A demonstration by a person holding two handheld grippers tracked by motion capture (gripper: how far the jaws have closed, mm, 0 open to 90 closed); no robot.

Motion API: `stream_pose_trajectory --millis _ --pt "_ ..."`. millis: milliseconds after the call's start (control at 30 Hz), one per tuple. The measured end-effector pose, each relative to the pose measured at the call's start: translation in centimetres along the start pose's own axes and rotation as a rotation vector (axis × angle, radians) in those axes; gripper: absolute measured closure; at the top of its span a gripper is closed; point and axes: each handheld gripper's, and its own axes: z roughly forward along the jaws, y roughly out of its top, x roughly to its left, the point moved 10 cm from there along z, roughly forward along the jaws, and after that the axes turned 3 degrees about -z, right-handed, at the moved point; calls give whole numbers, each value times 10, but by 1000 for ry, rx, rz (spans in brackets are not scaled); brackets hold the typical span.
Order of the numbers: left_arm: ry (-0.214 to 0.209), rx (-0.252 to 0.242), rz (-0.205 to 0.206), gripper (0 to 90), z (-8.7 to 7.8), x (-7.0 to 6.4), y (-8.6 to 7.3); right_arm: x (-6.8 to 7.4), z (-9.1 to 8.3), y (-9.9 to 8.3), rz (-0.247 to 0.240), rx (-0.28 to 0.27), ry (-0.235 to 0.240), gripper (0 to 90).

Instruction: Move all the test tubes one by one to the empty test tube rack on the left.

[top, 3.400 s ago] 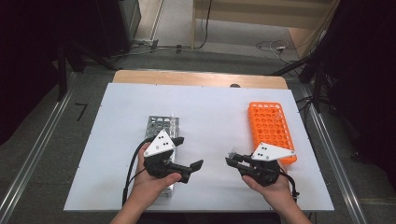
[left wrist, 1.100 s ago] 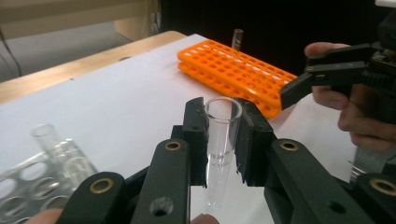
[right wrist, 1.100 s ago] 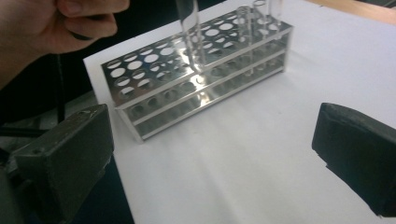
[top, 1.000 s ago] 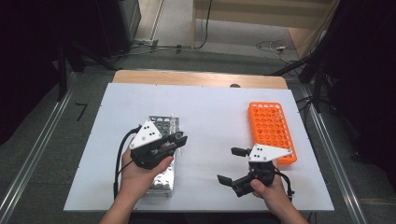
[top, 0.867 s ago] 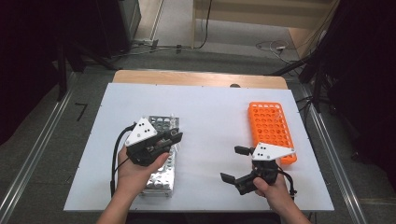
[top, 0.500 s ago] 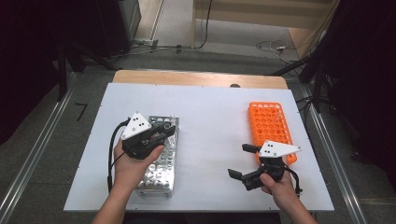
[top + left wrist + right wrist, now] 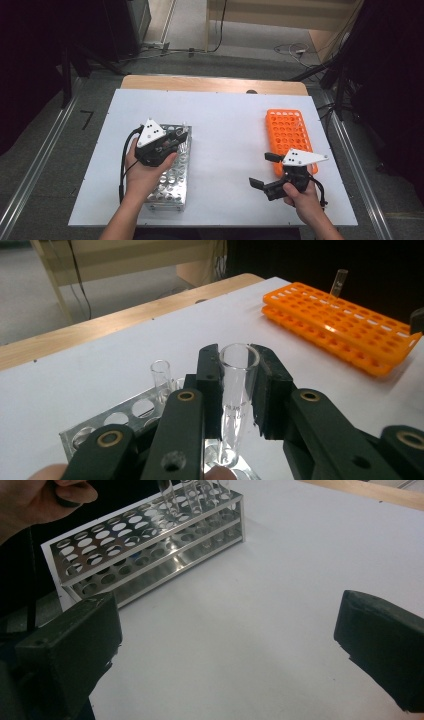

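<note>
My left gripper (image 7: 239, 390) pinches a glass tube; my right gripper (image 7: 263, 170) waits with its jaws spread.

My left jaws press on either side of a clear glass tube (image 7: 236, 390) just below its open mouth, holding it upright so its round bottom can clear the metal rack (image 7: 172, 175) underneath, I judge. Another tube (image 7: 161, 377) stands in the rack just beside it, close enough to bump if I swing sideways. My right gripper, jaws wide apart and holding nothing, hovers low over bare white table (image 7: 225, 130), in front of the near end of the orange rack (image 7: 287, 132). One lone tube (image 7: 338, 282) stands tilted in that orange rack, well apart from mine. Open table lies between the two racks.
</note>
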Motion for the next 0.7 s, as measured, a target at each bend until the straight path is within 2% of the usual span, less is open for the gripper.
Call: stream_pose_trajectory --millis 333,700 --pt "13 5 -5 759 6 3 -6 -1 0 0 2 -2 -6 0" --pt "31 47 15 758 14 2 -18 -3 -2 0 0 -6 -11 0"
